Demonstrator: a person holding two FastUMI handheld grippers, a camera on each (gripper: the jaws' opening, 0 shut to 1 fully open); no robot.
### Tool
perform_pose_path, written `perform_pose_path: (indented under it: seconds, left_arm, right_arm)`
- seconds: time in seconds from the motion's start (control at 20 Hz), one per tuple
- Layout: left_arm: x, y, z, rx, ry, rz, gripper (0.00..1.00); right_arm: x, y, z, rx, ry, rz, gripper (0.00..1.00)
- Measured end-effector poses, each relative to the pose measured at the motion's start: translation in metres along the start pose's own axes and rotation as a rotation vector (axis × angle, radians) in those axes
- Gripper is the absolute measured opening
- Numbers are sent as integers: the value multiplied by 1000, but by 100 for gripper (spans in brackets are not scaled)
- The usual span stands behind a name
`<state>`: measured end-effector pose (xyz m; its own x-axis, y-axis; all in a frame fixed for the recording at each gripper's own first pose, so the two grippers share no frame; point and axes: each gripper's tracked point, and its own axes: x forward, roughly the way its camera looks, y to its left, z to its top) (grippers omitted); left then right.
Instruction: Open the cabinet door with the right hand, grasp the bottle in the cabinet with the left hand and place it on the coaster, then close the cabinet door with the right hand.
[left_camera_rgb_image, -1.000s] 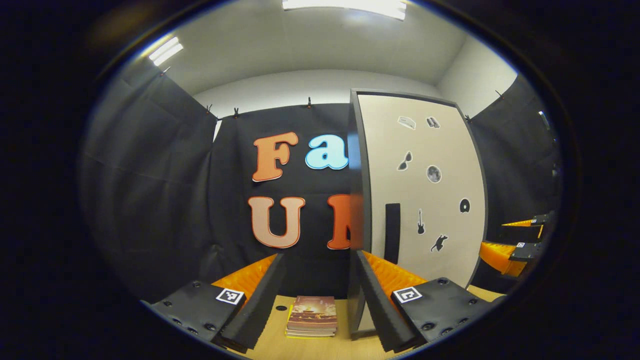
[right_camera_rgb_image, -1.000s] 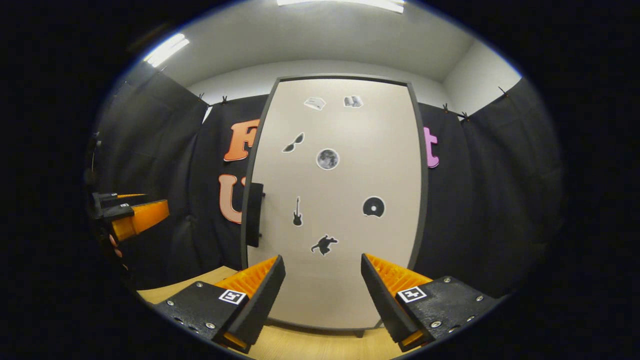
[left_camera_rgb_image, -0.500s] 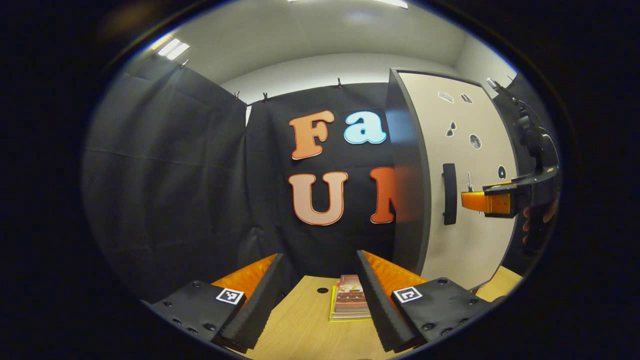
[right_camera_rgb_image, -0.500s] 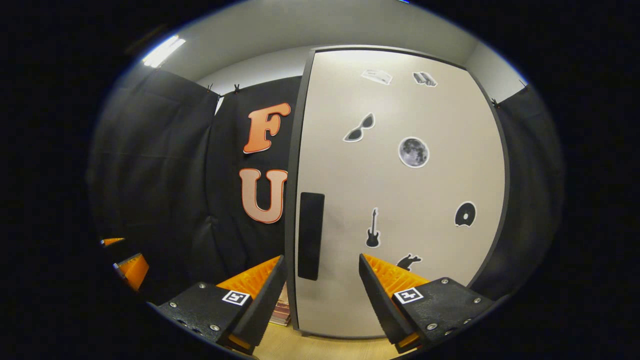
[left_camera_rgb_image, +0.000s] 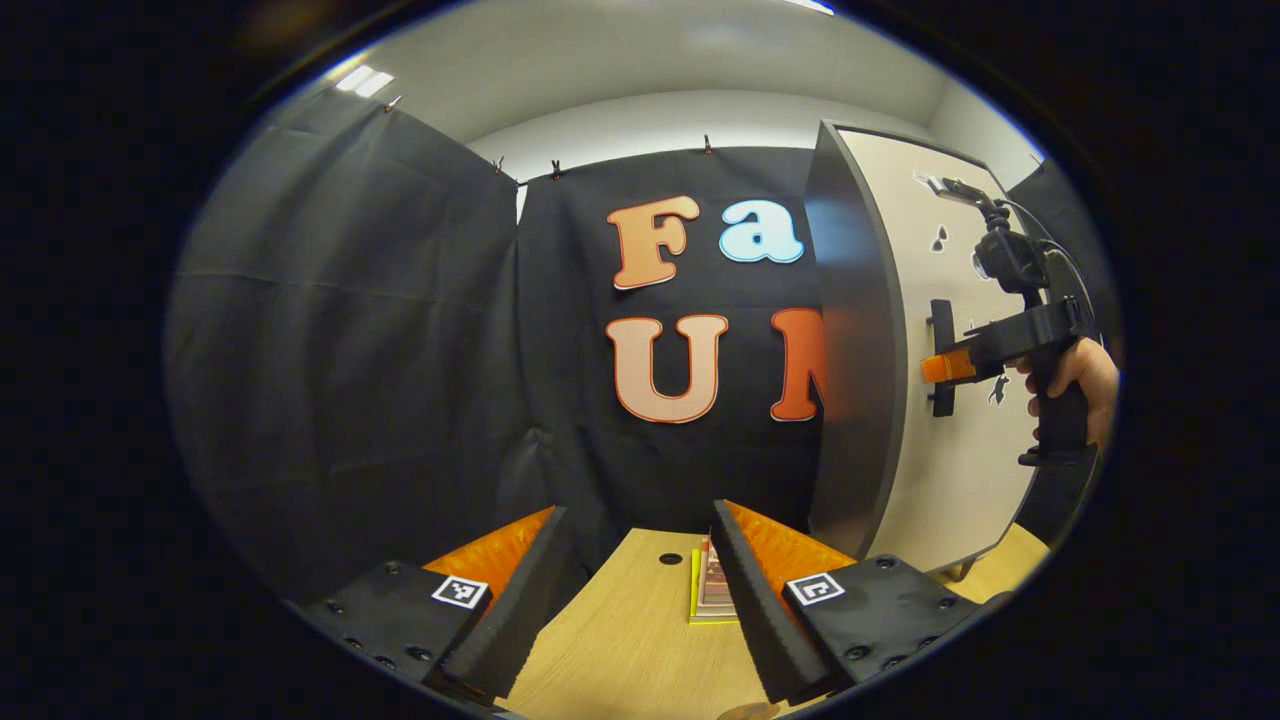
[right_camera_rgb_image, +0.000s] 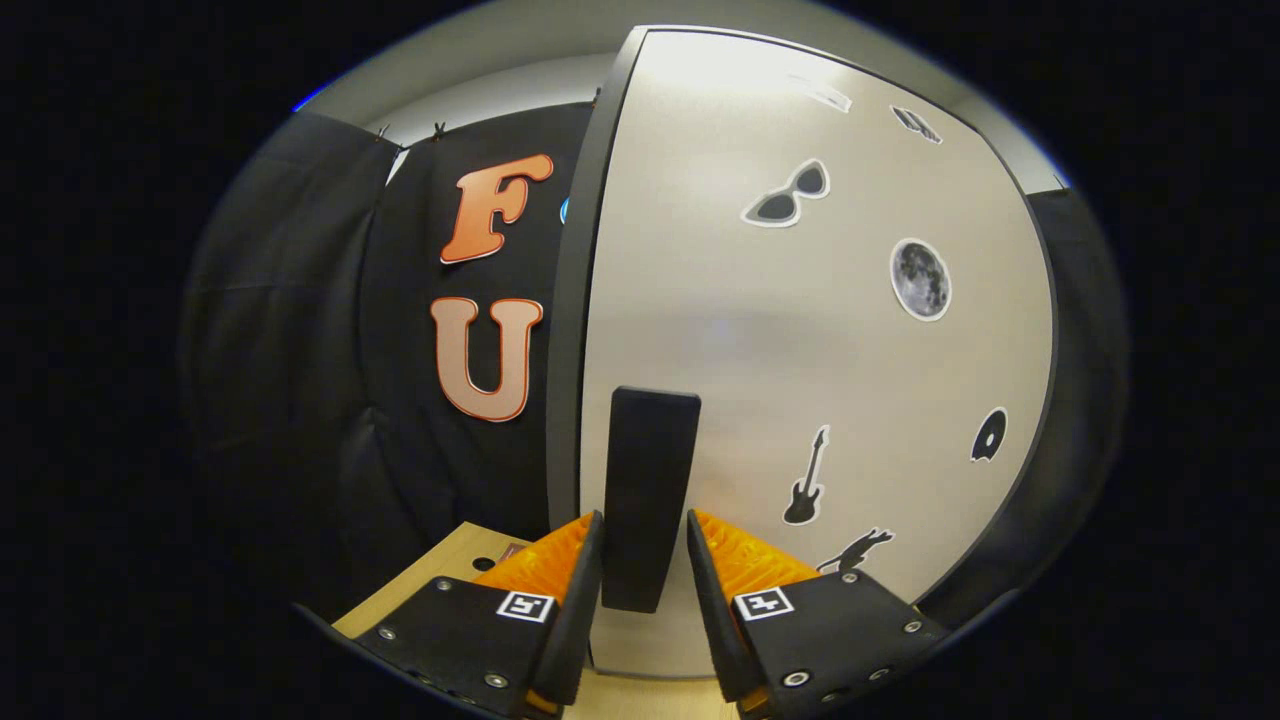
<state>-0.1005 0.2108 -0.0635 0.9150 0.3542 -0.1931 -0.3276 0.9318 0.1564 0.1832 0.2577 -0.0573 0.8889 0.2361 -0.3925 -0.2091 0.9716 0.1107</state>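
cabinet door (right_camera_rgb_image: 800, 330) is shut, its dark upright handle (right_camera_rgb_image: 650, 490) near the door's left edge. half a second back the right tongs (right_camera_rgb_image: 645, 575) were wide apart and well short of the handle; now the two fingers have narrowed and sit on either side of the handle's lower part, very near it. whether both press on it i cannot tell. the left gripper view agrees: right tongs (left_camera_rgb_image: 945, 366) at the handle (left_camera_rgb_image: 940, 355), a hand (left_camera_rgb_image: 1075, 375) on the grip behind.

left tongs (left_camera_rgb_image: 635, 575) have swung away from the door; they hang wide apart, holding nothing, above the surface (left_camera_rgb_image: 620, 640), with a stack of books (left_camera_rgb_image: 712, 590) lying left of the cabinet's foot.

bottle: behind the door, unseen. coaster: not located.

judgement: the approach is done and the grip is closing; the pull comes next, and the door probably swings from its far edge.
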Motion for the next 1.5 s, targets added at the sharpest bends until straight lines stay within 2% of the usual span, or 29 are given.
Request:
perform_pose_path:
  seconds: [0.05, 0.35, 0.55, 0.7, 0.75, 1.0, 1.1, 1.15, 1.5]
  left_arm:
    - [0, 1, -1, -3, 2, -1, 93]
    - [10, -8, -3, -17, 7, -20, 93]
    - [32, -38, -1, -30, 7, -58, 95]
    - [47, -71, 0, -39, 4, -105, 93]
    - [42, -84, 2, -38, 1, -120, 95]
    - [26, -134, 10, -52, -11, -184, 93]
    - [28, -154, 10, -55, -8, -218, 95]
    - [29, -163, 12, -53, -10, -234, 93]
    - [22, -240, 34, -34, -46, -359, 95]
  right_arm:
    - [1, 1, 1, 22, -1, -7, 39]
    - [-4, 2, 0, 39, 13, 59, 25]
    - [-16, 4, -1, 33, 8, 124, 24]
    - [-28, 5, -1, 22, 10, 186, 24]
    - [-34, 6, 0, 20, 11, 205, 24]
    - [-64, 3, -1, 30, 16, 272, 24]
    - [-74, -1, 1, 31, 17, 286, 24]
    - [-79, -4, 3, 32, 16, 288, 24]
    - [-105, -25, 1, 81, -4, 271, 24]
